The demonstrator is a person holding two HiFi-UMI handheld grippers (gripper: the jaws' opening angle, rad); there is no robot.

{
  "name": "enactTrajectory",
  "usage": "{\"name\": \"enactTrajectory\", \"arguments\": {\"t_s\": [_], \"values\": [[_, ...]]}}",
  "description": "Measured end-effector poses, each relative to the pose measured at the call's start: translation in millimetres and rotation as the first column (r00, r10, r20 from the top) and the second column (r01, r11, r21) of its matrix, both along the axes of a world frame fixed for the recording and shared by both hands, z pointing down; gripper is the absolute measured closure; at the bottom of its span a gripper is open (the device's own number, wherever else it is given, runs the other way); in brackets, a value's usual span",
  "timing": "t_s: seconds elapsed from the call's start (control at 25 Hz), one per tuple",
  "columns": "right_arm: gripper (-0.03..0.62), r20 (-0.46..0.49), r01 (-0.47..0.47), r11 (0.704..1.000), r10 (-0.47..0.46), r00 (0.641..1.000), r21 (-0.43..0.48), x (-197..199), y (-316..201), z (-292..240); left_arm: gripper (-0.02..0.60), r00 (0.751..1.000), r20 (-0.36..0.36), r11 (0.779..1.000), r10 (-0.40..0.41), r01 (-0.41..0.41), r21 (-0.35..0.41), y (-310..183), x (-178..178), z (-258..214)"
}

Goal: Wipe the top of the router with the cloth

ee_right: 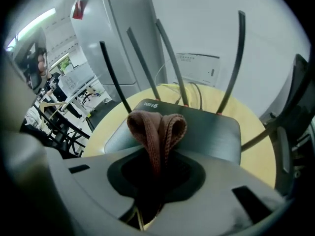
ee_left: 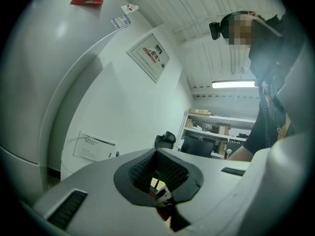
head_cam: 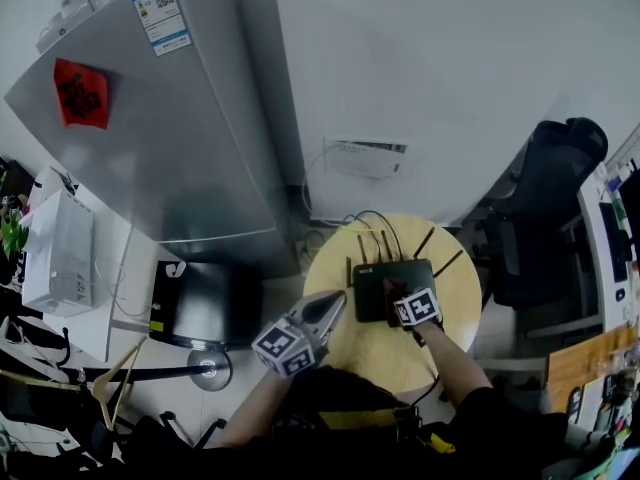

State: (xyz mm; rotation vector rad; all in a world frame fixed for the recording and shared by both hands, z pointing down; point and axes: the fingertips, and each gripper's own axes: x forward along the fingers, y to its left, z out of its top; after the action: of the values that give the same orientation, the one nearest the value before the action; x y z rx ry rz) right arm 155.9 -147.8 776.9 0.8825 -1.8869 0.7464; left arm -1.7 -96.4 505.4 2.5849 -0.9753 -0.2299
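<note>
A black router with several upright antennas lies on a round yellow table. My right gripper is over the router's top and is shut on a folded reddish-brown cloth. In the right gripper view the cloth sticks out past the jaws and hangs just above the router's near half. My left gripper hovers over the table's left edge, apart from the router, with its jaws shut and nothing between them. In the left gripper view the left gripper points up at the wall.
A silver fridge stands left of the table, with a black box on the floor below it. Cables run from the router to a wall panel. A black chair stands to the right.
</note>
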Motion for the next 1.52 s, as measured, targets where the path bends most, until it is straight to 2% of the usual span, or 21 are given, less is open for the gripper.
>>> {"name": "enactTrajectory", "arguments": {"t_s": [0.64, 0.92, 1.24, 1.36, 1.52], "values": [[0.530, -0.098, -0.137, 0.990, 0.140, 0.985, 0.032, 94, -9, 2, 0.583, 0.999, 0.006, 0.999, 0.033, -0.033, -0.010, 1, 17, 2], [0.530, -0.104, -0.189, 0.981, 0.192, 0.976, 0.038, 117, -9, 2, 0.583, 0.999, 0.009, 0.999, 0.034, -0.033, -0.016, 2, 15, 5], [0.530, -0.184, -0.223, 0.973, 0.232, 0.955, 0.067, 143, -9, 0, 0.583, 1.000, 0.012, 1.000, 0.029, -0.029, -0.011, 4, 11, 4], [0.530, -0.212, -0.237, 0.966, 0.254, 0.943, 0.103, 155, -11, -3, 0.583, 1.000, 0.011, 1.000, 0.028, -0.028, -0.009, 6, 11, 3], [0.531, -0.205, -0.245, 0.953, 0.279, 0.938, 0.176, 160, -17, -21, 0.583, 0.999, 0.010, 1.000, 0.031, -0.031, -0.004, 7, 11, 2]]}}
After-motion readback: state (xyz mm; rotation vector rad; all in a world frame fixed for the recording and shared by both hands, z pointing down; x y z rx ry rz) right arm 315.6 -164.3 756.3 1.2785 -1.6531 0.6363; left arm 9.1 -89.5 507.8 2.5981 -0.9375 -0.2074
